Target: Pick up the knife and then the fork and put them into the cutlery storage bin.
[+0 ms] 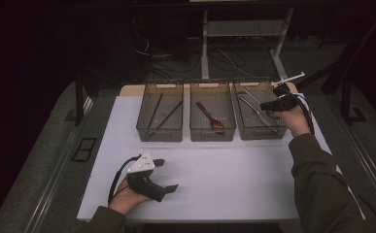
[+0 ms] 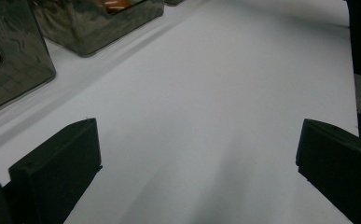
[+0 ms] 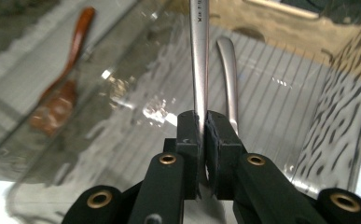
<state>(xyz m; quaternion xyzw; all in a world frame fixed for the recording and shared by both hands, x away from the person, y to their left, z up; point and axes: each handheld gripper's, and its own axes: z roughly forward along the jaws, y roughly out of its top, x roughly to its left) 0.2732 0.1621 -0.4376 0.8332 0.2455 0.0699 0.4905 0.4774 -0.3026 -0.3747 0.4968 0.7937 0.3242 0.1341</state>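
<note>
Near the table's [image 1: 214,184] front edge, left gripper [image 1: 165,175] rests, jaws wide apart, holding nothing. Three bins [image 1: 213,137] line the back edge. Right gripper [image 3: 202,135] pinches one metal utensil [image 3: 199,60] over the right bin [image 3: 341,116]; another utensil [image 3: 229,74] lies inside.

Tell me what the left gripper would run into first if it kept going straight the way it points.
Likely nothing soon: the left gripper, jaws open, faces bare white table. The smoky bins sit off to its side; depth is unclear.

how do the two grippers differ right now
The right gripper is shut on a metal utensil over the right bin; the left gripper is open with nothing between its jaws. The right is held up at the bins; the left sits low over the bare white table. Both are black and hand-held.
</note>
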